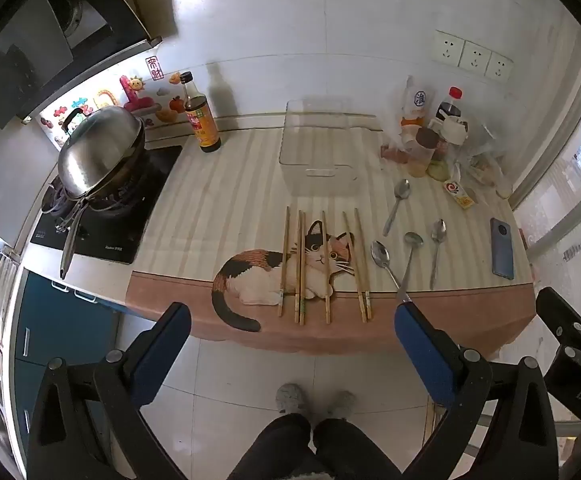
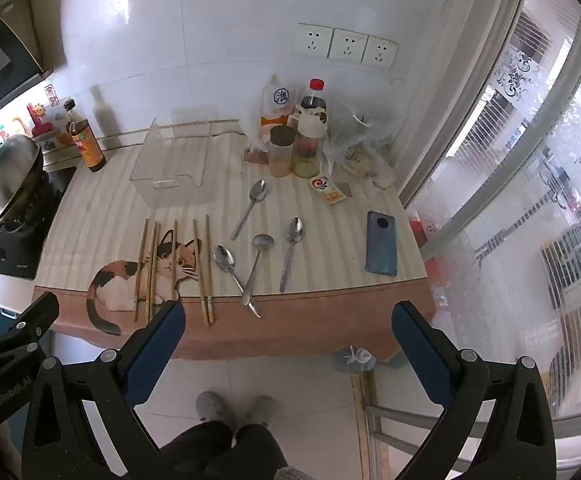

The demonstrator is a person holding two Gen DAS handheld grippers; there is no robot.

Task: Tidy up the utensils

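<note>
- A kitchen counter (image 1: 162, 216) runs along a white tiled wall, covered by a striped mat with a calico cat printed on it (image 1: 290, 272).
- Six wooden chopsticks (image 1: 322, 264) lie side by side across the cat picture, their ends near the counter's front edge.
- To their right lie four steel spoons (image 2: 250, 256); two of them cross at the handles, one sits farther back, one lies apart on the right.
- Behind the chopsticks stands a clear plastic rectangular bin (image 1: 318, 152), nothing visible inside.
- A dark sauce bottle with a yellow label (image 1: 202, 120) stands at the back left, a cluster of jars and bags (image 2: 302, 144) at the back right, and a blue-grey phone (image 2: 381, 244) lies flat near the right edge.
- The left tongs (image 1: 290, 340) hang off the counter's front edge, spread wide with nothing between the blue pads; the same goes for the right tongs (image 2: 288, 340).
- Only the left view shows the steel-lidded wok (image 1: 102, 152) on the black hob in full; the right view catches just part of it.
- Only the right view takes in the frosted patterned window (image 2: 530, 200) beside the counter.
</note>
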